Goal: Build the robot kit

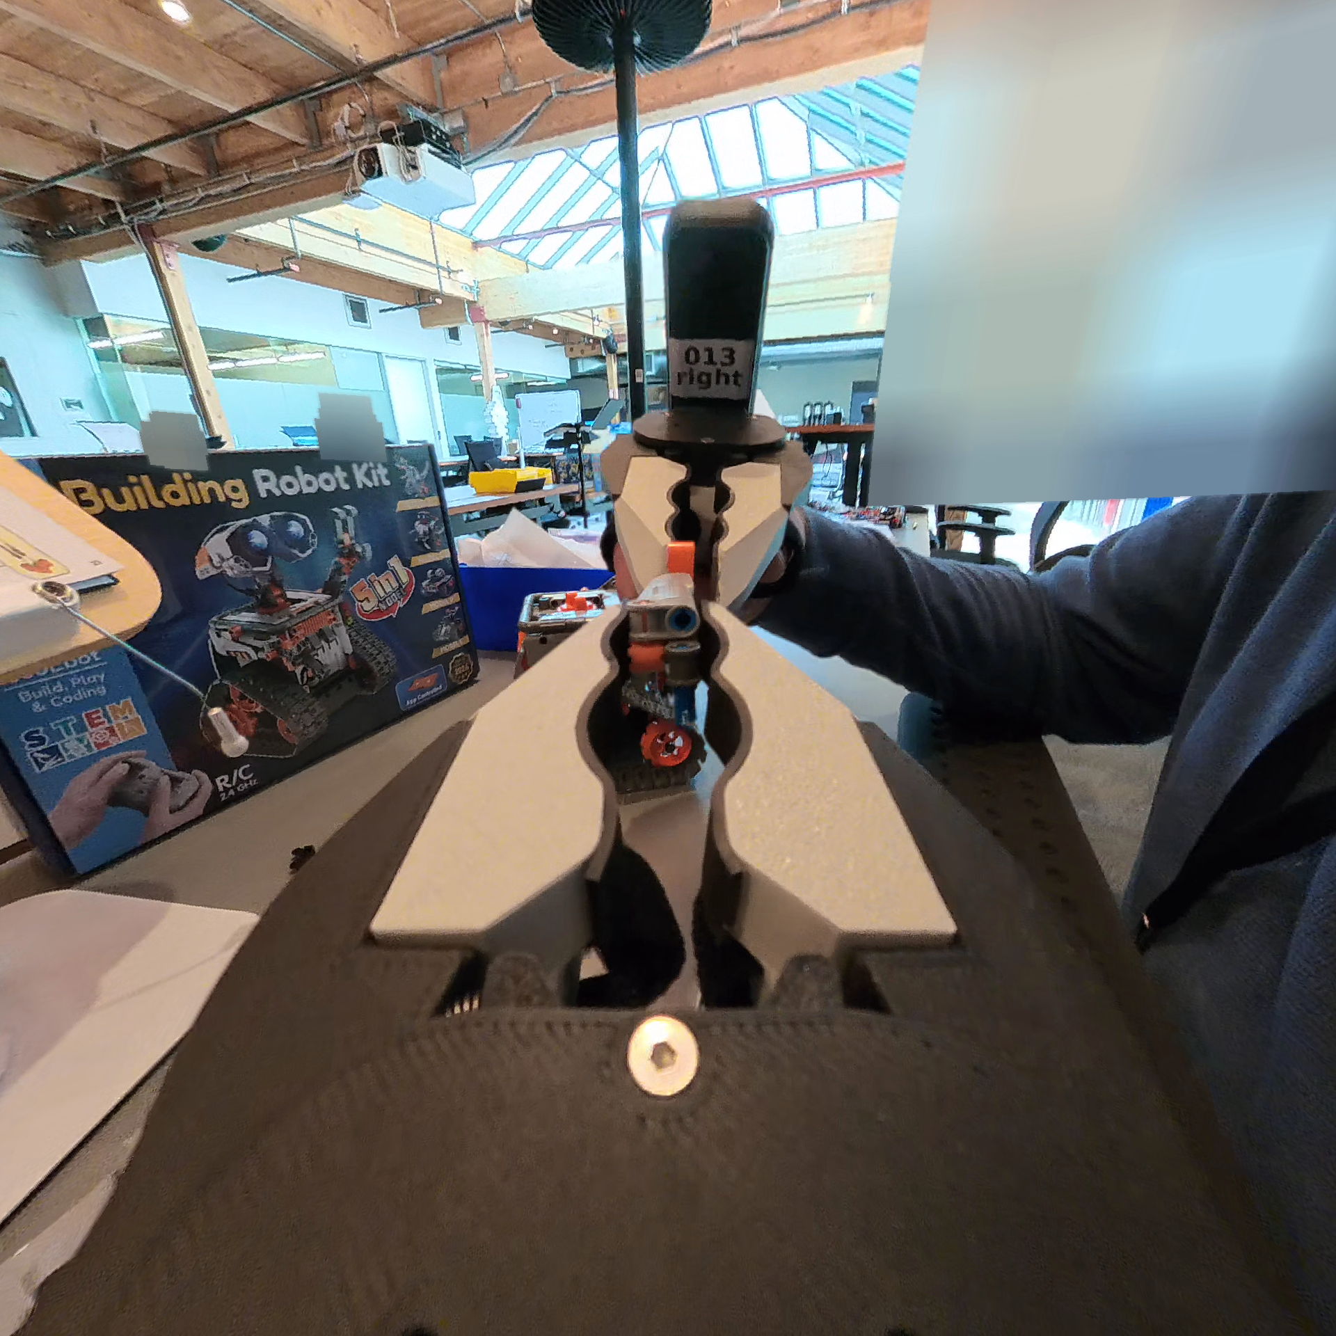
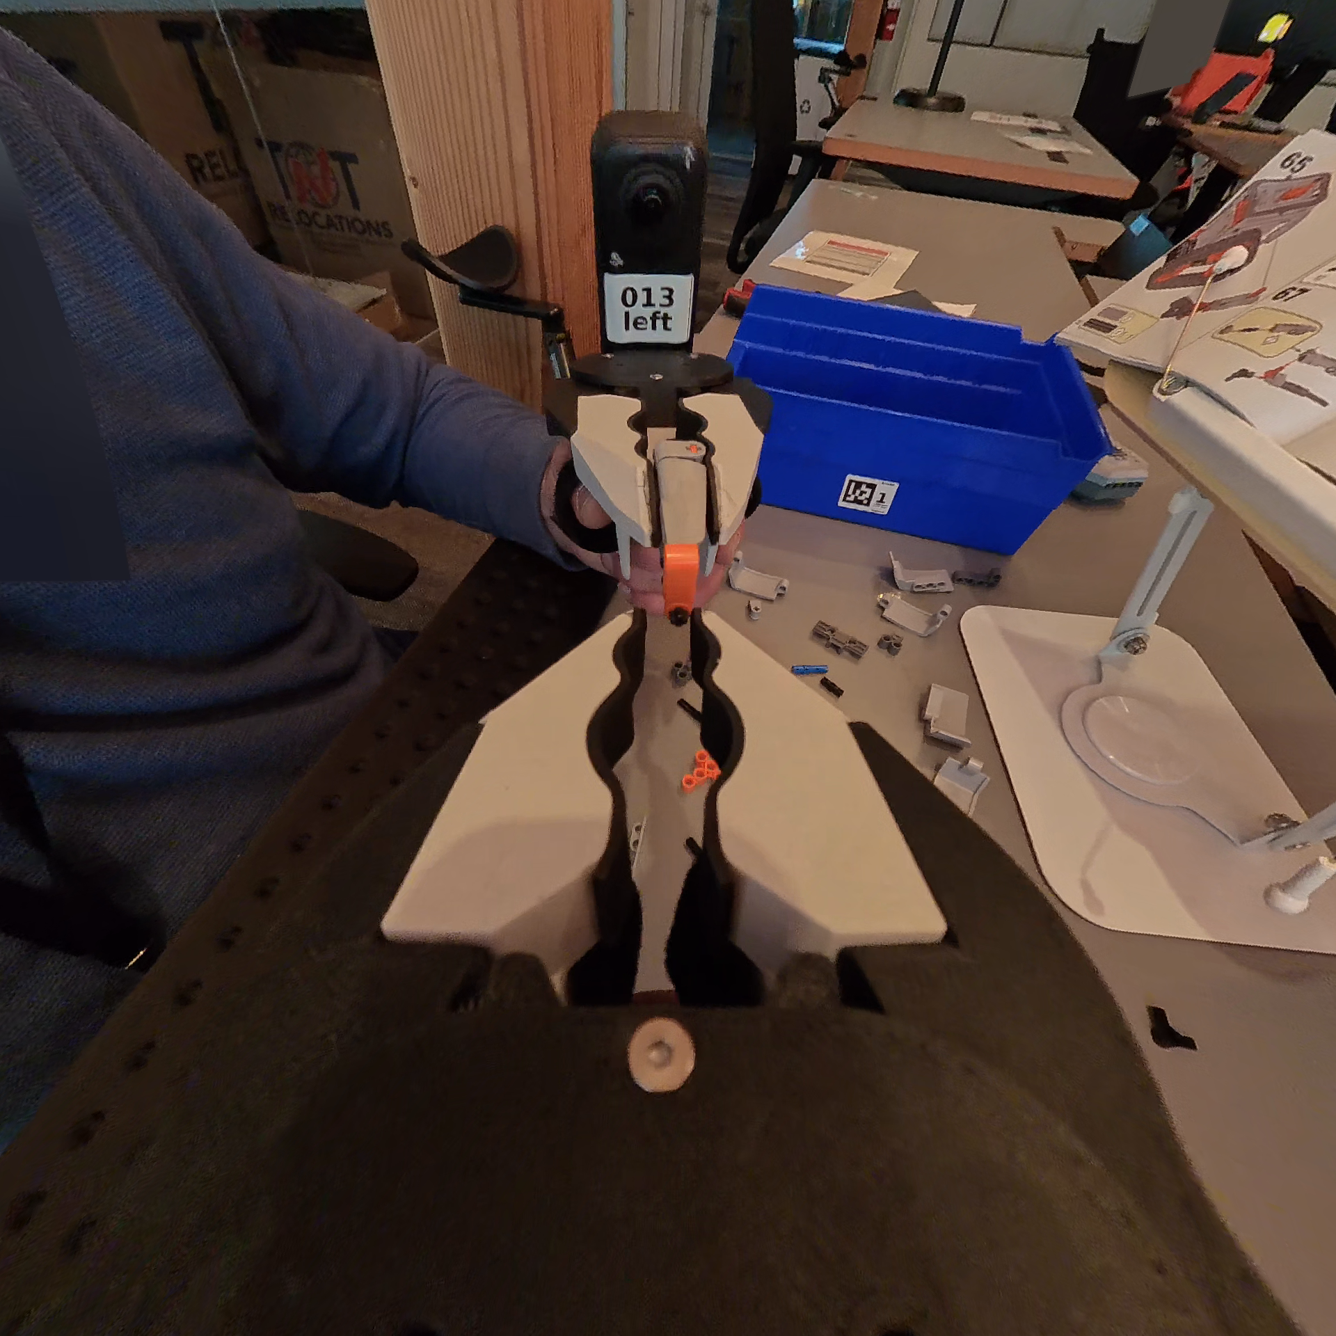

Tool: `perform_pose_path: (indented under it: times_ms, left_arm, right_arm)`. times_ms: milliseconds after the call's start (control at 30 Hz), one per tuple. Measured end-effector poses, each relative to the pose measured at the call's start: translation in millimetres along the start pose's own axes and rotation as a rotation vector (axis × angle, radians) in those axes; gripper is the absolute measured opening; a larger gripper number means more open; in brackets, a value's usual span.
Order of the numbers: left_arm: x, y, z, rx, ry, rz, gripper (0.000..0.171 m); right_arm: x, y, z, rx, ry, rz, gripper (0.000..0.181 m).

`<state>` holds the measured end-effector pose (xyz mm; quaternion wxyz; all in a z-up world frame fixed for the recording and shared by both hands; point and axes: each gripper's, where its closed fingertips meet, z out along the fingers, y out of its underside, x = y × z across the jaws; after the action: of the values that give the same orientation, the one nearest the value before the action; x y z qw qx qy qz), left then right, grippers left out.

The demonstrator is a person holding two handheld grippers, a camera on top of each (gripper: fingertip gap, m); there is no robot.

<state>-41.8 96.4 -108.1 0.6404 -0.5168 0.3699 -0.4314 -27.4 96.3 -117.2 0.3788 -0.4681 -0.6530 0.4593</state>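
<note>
Orange-and-grey toy assembly [image 2: 678, 506] sat pinched in my left hand-held gripper [image 2: 669, 571]; my right hand-held gripper [image 2: 665, 622] was nearly pressed together at its black peg, above the counter [image 2: 904, 600] with loose bricks [image 2: 838, 640].

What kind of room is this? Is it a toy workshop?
Probably a big shared workshop or office, not a toy shop: long work desks, a ceiling projector, a toy robot kit box and small building pieces on the table.
</note>
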Motion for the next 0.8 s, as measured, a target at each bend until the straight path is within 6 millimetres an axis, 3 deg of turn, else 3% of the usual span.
perform_pose_path:
  times_ms: [333, 667, 800]
  left_arm:
    - [4.7, -3.8, -0.2, 0.029, 0.028, -0.014, 0.014]
    - [7.9, 9.1, 3.4, -0.031, 0.029, 0.001, 0.014]
    - [6.8, 10.9, 3.6, -0.038, 0.017, 0.01, 0.013]
  right_arm:
    - [-3.1, -7.8, 2.9, 0.073, 0.001, 0.0, 0.004]
    - [-6.3, -17.2, -0.5, 0.121, -0.036, 0.03, 0.004]
    - [-4.5, -11.5, -0.1, 0.051, -0.004, -0.008, 0.004]
